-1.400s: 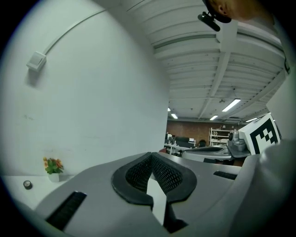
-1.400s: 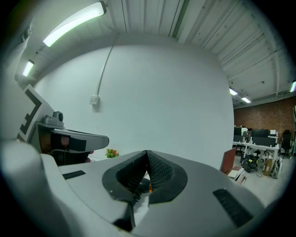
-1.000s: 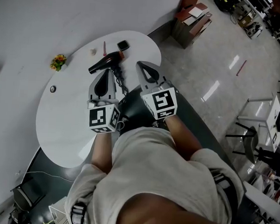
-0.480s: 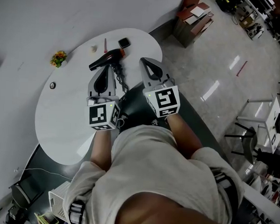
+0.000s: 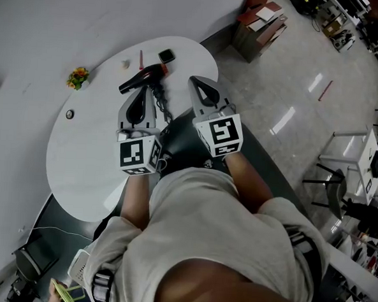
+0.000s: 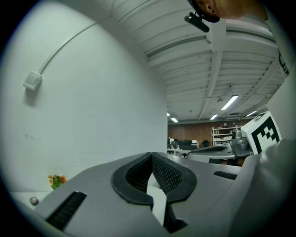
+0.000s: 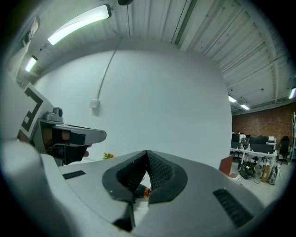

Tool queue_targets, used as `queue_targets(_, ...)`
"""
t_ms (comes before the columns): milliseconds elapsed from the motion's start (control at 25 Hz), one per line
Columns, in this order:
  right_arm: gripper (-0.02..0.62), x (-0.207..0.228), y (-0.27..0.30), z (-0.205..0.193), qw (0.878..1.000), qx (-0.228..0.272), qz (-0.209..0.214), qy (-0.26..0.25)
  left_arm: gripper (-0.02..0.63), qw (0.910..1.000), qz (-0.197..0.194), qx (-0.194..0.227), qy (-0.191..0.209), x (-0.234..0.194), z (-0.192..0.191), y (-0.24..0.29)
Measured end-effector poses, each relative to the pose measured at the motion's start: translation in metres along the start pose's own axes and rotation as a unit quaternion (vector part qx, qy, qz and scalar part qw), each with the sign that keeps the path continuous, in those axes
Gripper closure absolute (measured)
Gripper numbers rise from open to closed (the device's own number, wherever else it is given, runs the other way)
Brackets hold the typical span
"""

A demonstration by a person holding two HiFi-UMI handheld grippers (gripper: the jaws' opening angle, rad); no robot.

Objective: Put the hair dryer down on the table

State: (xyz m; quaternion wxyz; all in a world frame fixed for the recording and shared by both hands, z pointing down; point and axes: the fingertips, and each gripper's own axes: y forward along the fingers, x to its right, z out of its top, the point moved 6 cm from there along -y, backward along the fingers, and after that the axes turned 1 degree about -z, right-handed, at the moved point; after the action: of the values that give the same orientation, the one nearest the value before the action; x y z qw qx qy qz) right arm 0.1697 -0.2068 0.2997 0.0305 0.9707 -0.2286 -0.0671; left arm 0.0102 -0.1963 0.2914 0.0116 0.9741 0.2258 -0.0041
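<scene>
Your left claw [image 5: 139, 96] and right claw [image 5: 196, 82] are both closed tight and empty. The black hair dryer [image 5: 142, 80] lies on the white rounded counter [image 5: 86, 166], just beyond the left claw.

A small posy of orange and yellow flowers [image 5: 78, 79] sits in the upper left of the head view, with a small dark round object [image 5: 70, 114] below it. Right of the posy lie a tiny white object [image 5: 124, 65], a thin red stick [image 5: 141, 59] and a black square item [image 5: 166, 56]. A cardboard box [image 5: 246, 45] stands at top centre. Another red stick [image 5: 325, 90] lies on the glossy floor [image 5: 288, 89] at upper right. A wall switch box [image 6: 32, 81] shows at the left of the left gripper view.
</scene>
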Motion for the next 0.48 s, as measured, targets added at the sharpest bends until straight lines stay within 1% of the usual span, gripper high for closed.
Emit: queue_targets(480, 0.595, 0.0088, -0.0059, -0.0025, 1.000, -0.006, -0.012, -0.004, 0.588, 0.9999, -0.011, -0.002, 0.004, 0.0064, -0.0012, 0.0074)
